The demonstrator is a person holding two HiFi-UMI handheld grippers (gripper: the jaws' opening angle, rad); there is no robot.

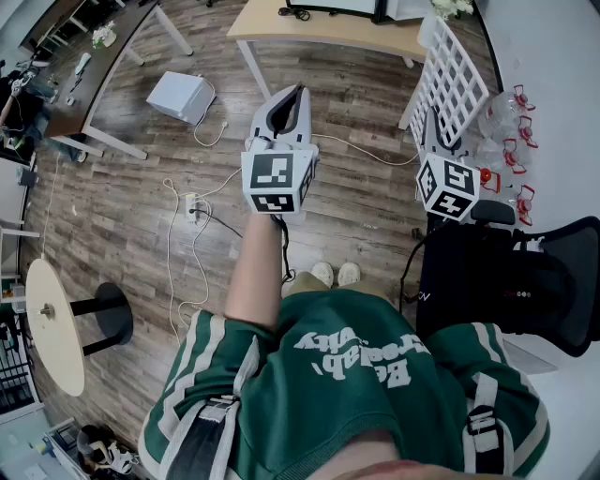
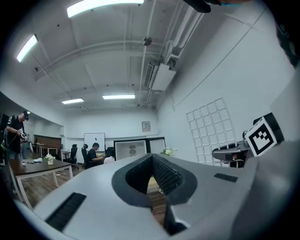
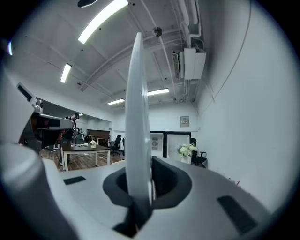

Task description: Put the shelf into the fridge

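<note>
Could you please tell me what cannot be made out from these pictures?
1. The fridge: in no view.
2. Right gripper view: the white wire-grid shelf stands edge-on in the right gripper, so its grid is hidden.
3. Head view: clear red-clipped items at the right edge are too small to identify.

Bright, even light from ceiling strip lights [image 2: 103,5], glaring at the top of both gripper views. Those views bulge, corners black; the shelf [image 3: 137,117] edge up close is soft.
</note>
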